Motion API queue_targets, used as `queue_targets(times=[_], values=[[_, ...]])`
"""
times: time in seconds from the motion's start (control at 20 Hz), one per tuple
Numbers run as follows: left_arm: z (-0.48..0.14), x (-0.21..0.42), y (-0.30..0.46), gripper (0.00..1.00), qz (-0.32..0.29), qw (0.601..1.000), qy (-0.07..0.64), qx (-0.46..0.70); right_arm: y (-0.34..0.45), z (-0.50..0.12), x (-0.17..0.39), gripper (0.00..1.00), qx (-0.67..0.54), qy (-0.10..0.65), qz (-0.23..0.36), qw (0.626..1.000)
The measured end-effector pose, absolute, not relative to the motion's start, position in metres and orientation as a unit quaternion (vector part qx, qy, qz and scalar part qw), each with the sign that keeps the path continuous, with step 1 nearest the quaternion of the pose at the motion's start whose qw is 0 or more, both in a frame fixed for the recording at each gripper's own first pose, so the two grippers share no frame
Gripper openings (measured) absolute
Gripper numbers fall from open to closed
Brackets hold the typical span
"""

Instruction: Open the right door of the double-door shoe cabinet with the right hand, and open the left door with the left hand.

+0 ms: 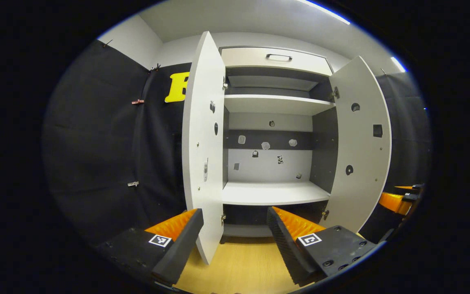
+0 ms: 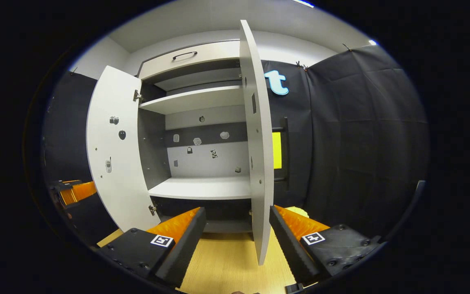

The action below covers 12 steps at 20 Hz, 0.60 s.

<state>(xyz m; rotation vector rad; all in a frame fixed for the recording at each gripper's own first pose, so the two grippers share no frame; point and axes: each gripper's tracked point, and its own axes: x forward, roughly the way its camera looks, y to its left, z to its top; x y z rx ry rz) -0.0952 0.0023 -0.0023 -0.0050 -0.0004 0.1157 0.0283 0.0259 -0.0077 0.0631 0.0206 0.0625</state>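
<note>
Straight ahead of me stands the shoe cabinet with both doors swung wide. Furthest left in the left gripper view hangs the black cloth wall, then the left door, its edge reaching down between the fingers of my left gripper, whose jaws stand apart and touch nothing. Further right come the white shelves, the drawer with its dark handle up top, then the right door, and my other gripper at the far right edge. From the right gripper view, the left door is at the left, the shelves are in the middle, and the right door is seen edge-on between the parted fingers of my right gripper, which clamps nothing. Pale wooden floor lies below
</note>
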Motion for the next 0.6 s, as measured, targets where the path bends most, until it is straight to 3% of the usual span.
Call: queue_targets(times=[0.6], values=[[0.011, -0.100, -0.022, 0.96, 0.012, 1.000, -0.022, 0.011, 0.037, 0.001, 0.027, 0.98, 0.018, -0.010, 0.039, 0.999]])
